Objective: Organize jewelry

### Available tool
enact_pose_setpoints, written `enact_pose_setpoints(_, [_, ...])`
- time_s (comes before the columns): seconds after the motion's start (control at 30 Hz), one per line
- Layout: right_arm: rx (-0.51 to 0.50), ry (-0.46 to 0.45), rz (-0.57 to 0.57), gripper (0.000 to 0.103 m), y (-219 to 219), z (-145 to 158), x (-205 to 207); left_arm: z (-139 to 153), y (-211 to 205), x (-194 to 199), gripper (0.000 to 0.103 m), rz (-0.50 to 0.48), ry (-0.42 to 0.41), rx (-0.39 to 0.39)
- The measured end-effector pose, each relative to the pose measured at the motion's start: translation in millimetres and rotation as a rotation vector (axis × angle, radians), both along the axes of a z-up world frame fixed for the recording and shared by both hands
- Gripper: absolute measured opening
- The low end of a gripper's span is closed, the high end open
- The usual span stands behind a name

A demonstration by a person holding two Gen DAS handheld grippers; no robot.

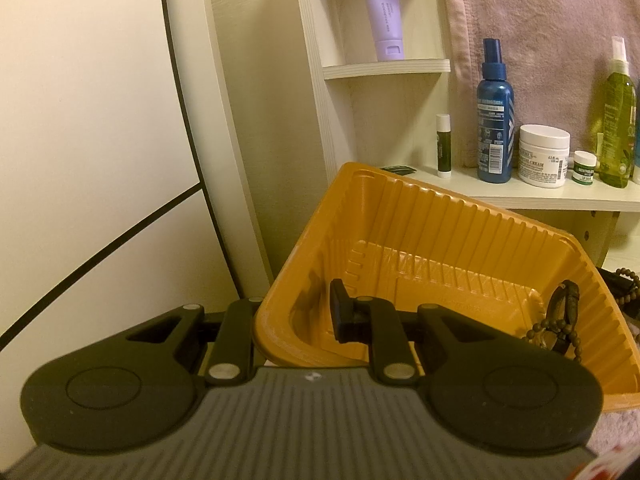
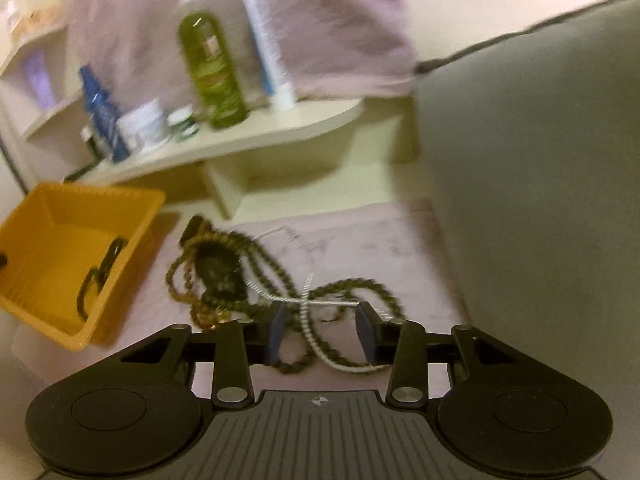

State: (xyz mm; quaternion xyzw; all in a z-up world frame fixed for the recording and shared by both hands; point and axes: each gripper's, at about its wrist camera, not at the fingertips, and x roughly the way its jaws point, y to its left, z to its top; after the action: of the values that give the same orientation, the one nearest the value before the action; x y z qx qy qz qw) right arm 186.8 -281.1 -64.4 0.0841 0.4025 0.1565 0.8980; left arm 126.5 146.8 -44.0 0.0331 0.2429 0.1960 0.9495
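My left gripper [image 1: 298, 316] is shut on the near-left wall of an orange plastic tray [image 1: 440, 248], one finger inside and one outside. A dark bracelet with beads [image 1: 560, 316] lies in the tray's right side. The tray [image 2: 48, 280] also shows at the left of the right wrist view. My right gripper [image 2: 320, 328] is open, its fingers either side of a pile of brown bead necklaces [image 2: 224, 276] and a thin silver chain [image 2: 308, 308] on a pink cloth [image 2: 380, 248]. That view is blurred.
A white shelf [image 1: 540, 196] behind the tray holds a blue spray bottle [image 1: 495, 120], a white cream jar [image 1: 544, 156], a green bottle [image 1: 618, 120] and a small stick [image 1: 443, 146]. A purple tube [image 1: 383, 12] stands higher up. A pink towel [image 1: 540, 20] hangs behind.
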Motion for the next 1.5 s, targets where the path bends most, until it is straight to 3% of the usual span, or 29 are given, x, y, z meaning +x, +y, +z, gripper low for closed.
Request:
enact_pose_setpoints(0.13, [-0.006,0.019,0.011,0.038,13,-18,13,-1,0,1,0.018,0.004,0.003,-0.002])
enact_pose_setpoints(0.33, [0.065,0.050,-0.037,0.019,7,-31,32,0,-1,1,0.018,0.000,0.004,0.005])
enact_pose_setpoints(0.4, [0.070,0.041,-0.017,0.002,8,-31,32,0,-2,2,0.018,-0.001,0.004,0.010])
enact_pose_setpoints(0.6, [0.047,-0.017,-0.072,0.002,-4,-17,27,-1,-2,1,0.018,0.001,0.004,0.010])
enact_pose_setpoints(1.03, [0.135,-0.268,-0.202,0.002,-49,79,-11,-2,0,3,0.018,0.004,0.006,0.011])
enact_pose_setpoints(1.5, [0.191,-0.452,-0.169,0.002,-44,147,-27,-3,0,3,0.018,0.005,0.003,0.012])
